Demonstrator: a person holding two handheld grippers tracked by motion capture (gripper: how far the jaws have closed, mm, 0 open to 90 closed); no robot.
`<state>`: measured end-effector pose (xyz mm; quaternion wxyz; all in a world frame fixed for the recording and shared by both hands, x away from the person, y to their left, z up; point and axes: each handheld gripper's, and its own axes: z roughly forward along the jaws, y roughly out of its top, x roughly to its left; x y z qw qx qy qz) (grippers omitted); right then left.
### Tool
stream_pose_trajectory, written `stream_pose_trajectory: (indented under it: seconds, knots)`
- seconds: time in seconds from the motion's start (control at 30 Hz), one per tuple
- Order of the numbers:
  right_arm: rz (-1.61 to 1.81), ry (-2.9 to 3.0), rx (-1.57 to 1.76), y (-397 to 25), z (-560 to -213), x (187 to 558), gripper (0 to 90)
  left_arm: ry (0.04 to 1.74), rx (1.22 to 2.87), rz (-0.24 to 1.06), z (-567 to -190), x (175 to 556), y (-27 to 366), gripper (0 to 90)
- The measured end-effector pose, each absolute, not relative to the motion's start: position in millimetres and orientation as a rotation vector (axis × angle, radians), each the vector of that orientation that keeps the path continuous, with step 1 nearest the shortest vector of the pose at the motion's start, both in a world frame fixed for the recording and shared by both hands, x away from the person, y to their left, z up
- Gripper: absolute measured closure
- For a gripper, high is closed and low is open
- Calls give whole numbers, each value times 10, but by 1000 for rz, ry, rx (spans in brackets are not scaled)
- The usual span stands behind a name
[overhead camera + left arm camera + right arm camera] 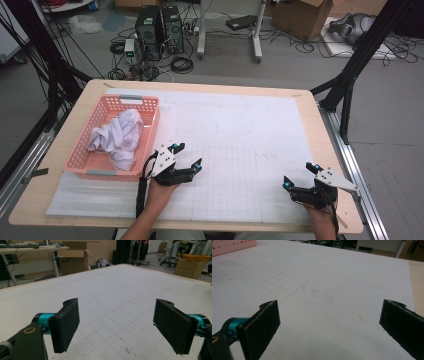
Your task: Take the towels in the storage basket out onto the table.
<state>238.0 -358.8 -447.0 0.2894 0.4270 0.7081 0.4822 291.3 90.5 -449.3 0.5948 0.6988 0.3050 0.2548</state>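
Basket: pink plastic (150, 107), rectangular with perforated walls and grey handle tabs, sitting at the table's 9 o'clock side on the mat's left edge; a corner of it (233, 246) shows in the right gripper view at 11 o'clock.
Cloth: white crumpled fabric (120, 135) with a faint print, heaped loosely inside the basket.
Left gripper: black frame (186, 156) with teal joints and a grey three-cornered plate, held just beside the basket's near right corner, at 7 o'clock of the table; jaws spread wide, nothing between them. In the left gripper view (116, 327) the flat, matte rectangular pads face each other across bare mat.
Right gripper: same build (301, 176), at 5 o'clock of the table, well apart from the basket; jaws wide apart and empty, confirmed in the right gripper view (329, 327).
Hands: each wrapped around its gripper from the near edge.
Surface: white foam-like mat (250, 130), pencilled with a faint grid, over a pale wooden table (310, 105).
Room: grey floor, tangled cables, two black computer towers (160, 27), cardboard boxes (300, 15).
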Motion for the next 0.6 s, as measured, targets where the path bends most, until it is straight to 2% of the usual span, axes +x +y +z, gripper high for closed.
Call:
stream_pose_trajectory:
  seconds: [0.6]
  knots:
    - [1272, 1913, 1152, -3583, -4471, 2407, 15, 750, 1569, 588, -4144, 2687, 1081, 195]
